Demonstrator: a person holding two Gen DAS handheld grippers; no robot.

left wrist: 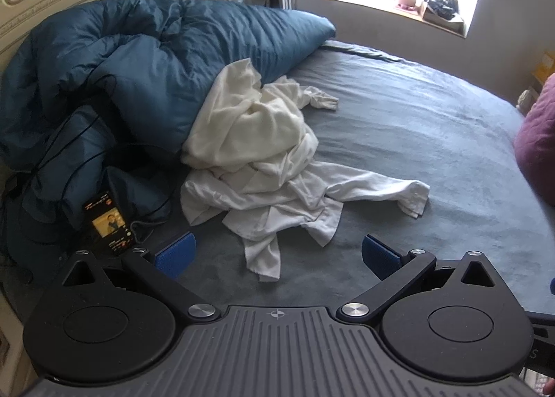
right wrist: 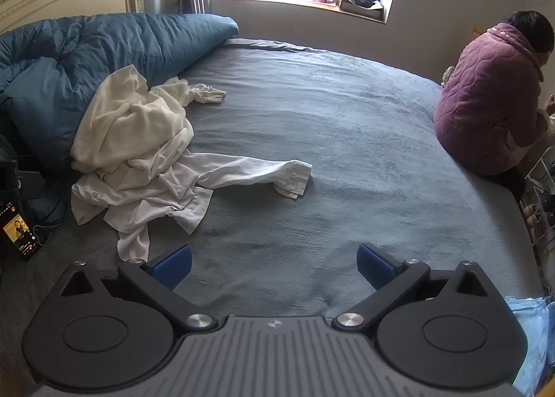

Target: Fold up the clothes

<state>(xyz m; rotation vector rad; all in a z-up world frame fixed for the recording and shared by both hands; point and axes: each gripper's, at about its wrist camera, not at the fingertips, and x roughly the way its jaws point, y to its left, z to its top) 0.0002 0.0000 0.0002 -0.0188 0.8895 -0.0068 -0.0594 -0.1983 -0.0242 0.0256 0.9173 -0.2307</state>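
Left gripper (left wrist: 277, 253) and right gripper (right wrist: 274, 267), both at lower centre of their views, tongs spread wide and empty above the grey bed sheet (left wrist: 416, 140). Heap of white clothes (left wrist: 256, 168) at centre left, unfolded, leaning against the blue duvet (left wrist: 138, 60). Lit phone (left wrist: 109, 223) at lower left. Person in a purple jacket (right wrist: 492, 98) seated at right edge.

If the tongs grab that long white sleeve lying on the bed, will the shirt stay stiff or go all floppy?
Probably floppy: the white shirt lies crumpled, its sleeve limp on the bed. It looks thin, so likely light. Pulling may also drag the cream garment lying partly on top. Both the left tongs and right tongs are open, holding nothing.
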